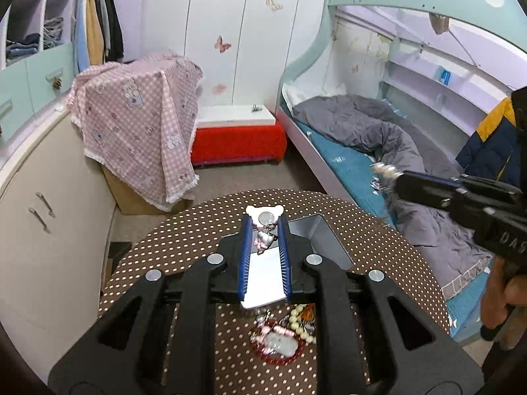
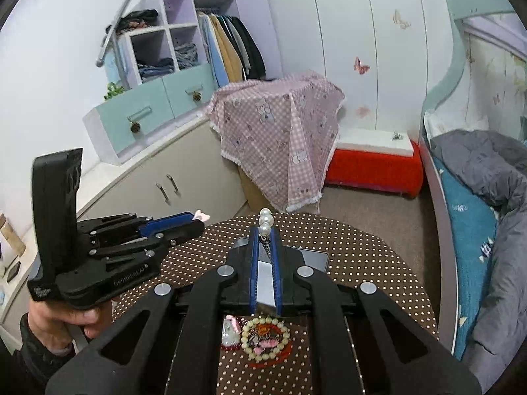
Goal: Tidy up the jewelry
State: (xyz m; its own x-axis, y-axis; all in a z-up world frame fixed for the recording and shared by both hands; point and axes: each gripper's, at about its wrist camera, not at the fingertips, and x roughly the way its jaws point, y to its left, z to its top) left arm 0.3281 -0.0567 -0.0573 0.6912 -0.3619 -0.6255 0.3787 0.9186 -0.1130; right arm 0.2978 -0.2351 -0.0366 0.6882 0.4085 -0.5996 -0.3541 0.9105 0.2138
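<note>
Left gripper (image 1: 264, 227) pinching pink bear charm (image 1: 265, 219), right gripper (image 2: 264, 242) clamping pearl chain (image 2: 265, 221); dangling ends could snag, slip onto dotted table (image 2: 362, 250).

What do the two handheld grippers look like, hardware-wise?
Both match: black plastic bodies with cut-out linkage arms and round silver pivot bolts. The left gripper and right gripper each have two straight fingers lined with blue ribbed pads. Each sits on a black pistol-style handle; pale lettering marks the body side, too blurred to read. No cables show. A dark sleeve covers the left wrist.
</note>
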